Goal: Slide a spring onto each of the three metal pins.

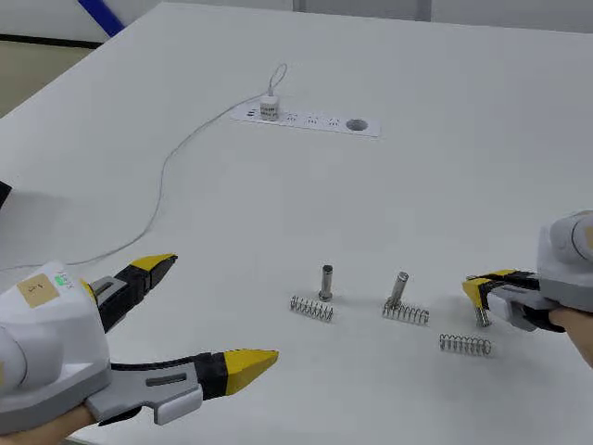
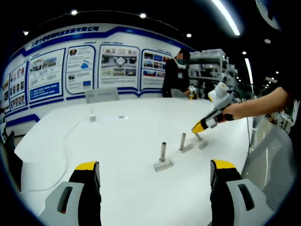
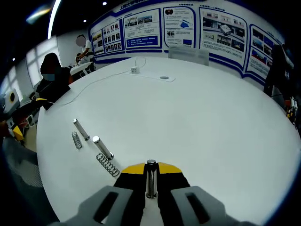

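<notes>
Two metal pins stand on the white table: the left pin point(image 1: 326, 281) and the middle pin point(image 1: 398, 289), each with a spring point(image 1: 311, 308) point(image 1: 406, 313) lying at its foot. The third spring point(image 1: 464, 345) lies further right. My right gripper point(image 1: 479, 289) is shut on the third pin point(image 1: 482, 315), which stands upright between its yellow tips point(image 3: 150, 168) with the pin point(image 3: 151, 179) at their middle. My left gripper point(image 1: 208, 315) is open at the near left, apart from the parts, with nothing between its fingers point(image 2: 87, 169). Ahead of it are the left pin point(image 2: 162, 151) and its spring point(image 2: 163, 165).
A white power strip point(image 1: 306, 119) with a plugged-in adapter point(image 1: 269, 108) lies at the far middle of the table. Its thin cable point(image 1: 167, 176) runs down the left side. A person point(image 2: 176, 75) stands beyond the table's far edge.
</notes>
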